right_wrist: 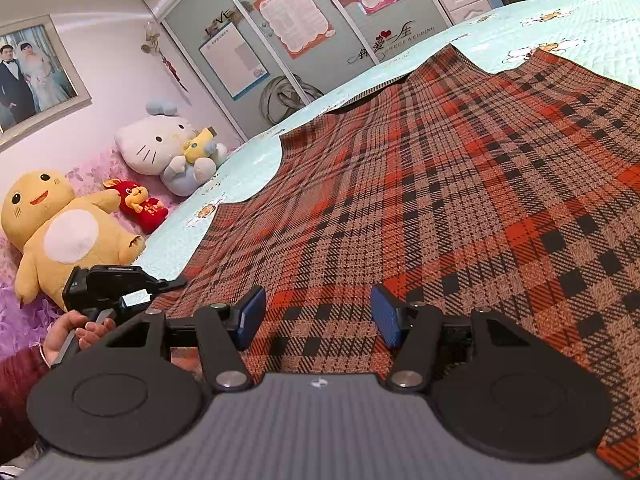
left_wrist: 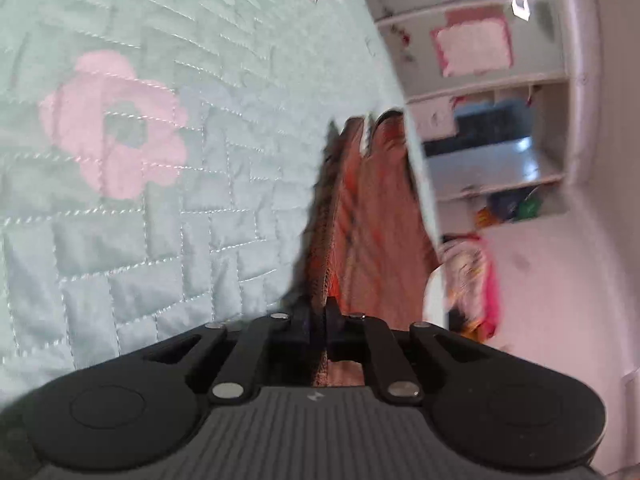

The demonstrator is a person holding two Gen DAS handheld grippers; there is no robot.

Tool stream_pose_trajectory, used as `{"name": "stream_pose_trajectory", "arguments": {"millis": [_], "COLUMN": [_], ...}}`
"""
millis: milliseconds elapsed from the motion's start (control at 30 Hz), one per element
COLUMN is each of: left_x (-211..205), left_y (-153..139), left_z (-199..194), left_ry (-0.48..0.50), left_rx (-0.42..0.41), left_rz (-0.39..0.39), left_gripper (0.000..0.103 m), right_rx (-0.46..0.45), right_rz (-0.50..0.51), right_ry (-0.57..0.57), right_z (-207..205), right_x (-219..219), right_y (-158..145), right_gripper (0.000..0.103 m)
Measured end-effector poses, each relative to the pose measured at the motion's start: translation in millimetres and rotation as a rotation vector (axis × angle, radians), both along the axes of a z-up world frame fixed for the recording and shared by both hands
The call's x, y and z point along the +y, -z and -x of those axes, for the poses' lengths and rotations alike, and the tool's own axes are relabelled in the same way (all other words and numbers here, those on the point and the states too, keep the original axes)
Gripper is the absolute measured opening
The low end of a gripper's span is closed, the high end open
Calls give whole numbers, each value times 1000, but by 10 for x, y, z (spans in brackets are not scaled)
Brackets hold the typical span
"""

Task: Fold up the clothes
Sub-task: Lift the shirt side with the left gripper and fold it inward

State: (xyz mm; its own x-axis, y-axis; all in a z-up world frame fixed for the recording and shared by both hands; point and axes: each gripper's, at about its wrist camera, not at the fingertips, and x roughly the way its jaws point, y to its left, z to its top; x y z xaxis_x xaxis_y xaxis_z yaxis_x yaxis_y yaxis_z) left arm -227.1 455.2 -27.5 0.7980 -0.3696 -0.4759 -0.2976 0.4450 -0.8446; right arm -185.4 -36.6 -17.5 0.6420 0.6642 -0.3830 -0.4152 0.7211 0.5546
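Observation:
A red, brown and black plaid garment (right_wrist: 440,184) lies spread flat on the pale green quilted bed cover (right_wrist: 592,28). My right gripper (right_wrist: 318,316) hovers low over its near hem, jaws wide open, blue pads (right_wrist: 252,312) apart and empty. My left gripper (left_wrist: 318,322) is shut on an edge of the same garment (left_wrist: 372,216), which hangs in folds from the jaws along the edge of the bed (left_wrist: 160,160). The left gripper also shows in the right wrist view (right_wrist: 120,284), at the garment's left edge.
Plush toys sit at the left of the bed: a yellow one (right_wrist: 60,232), a white cat (right_wrist: 160,148) and a small red one (right_wrist: 140,200). A wardrobe with posters (right_wrist: 296,20) and a framed photo (right_wrist: 32,68) stand behind. Shelves (left_wrist: 492,140) are beside the bed.

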Motion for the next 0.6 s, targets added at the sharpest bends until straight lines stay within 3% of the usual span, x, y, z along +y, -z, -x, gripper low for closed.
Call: {"name": "stream_pose_trajectory", "arguments": {"millis": [67, 200, 267, 333, 400, 433, 467, 533, 567, 600], "left_x": [-96, -288, -418, -674, -862, -889, -808, -589, -497, -416], "left_y": [-91, -272, -368, -472, -525, -532, -508, -451, -435, -420], "left_z": [125, 374, 495, 578, 561, 542, 505, 509, 564, 625], "left_ry": [14, 42, 71, 157, 229, 249, 244, 177, 129, 86], "left_rx": [-2, -5, -1, 26, 49, 57, 58, 6, -43, -84], "left_rz": [-56, -169, -248, -409, -501, -485, -369, -65, 43, 116], "left_gripper": [17, 60, 63, 62, 50, 23, 10, 9, 1, 1], "right_rx": [2, 2, 4, 6, 9, 9, 9, 9, 10, 10], "right_rz": [-5, -12, -20, -32, -45, -46, -46, -50, -52, -54], "right_ry": [-1, -2, -3, -4, -4, -4, -3, -3, -3, -3], "right_z": [0, 3, 3, 3, 2, 5, 7, 7, 7, 7], "right_x": [-7, -25, -38, -49, -61, -61, -59, -63, -66, -69], "right_y": [4, 10, 17, 26, 31, 30, 27, 28, 29, 30], "right_gripper": [58, 58, 58, 58, 58, 58, 58, 58, 58, 58]}}
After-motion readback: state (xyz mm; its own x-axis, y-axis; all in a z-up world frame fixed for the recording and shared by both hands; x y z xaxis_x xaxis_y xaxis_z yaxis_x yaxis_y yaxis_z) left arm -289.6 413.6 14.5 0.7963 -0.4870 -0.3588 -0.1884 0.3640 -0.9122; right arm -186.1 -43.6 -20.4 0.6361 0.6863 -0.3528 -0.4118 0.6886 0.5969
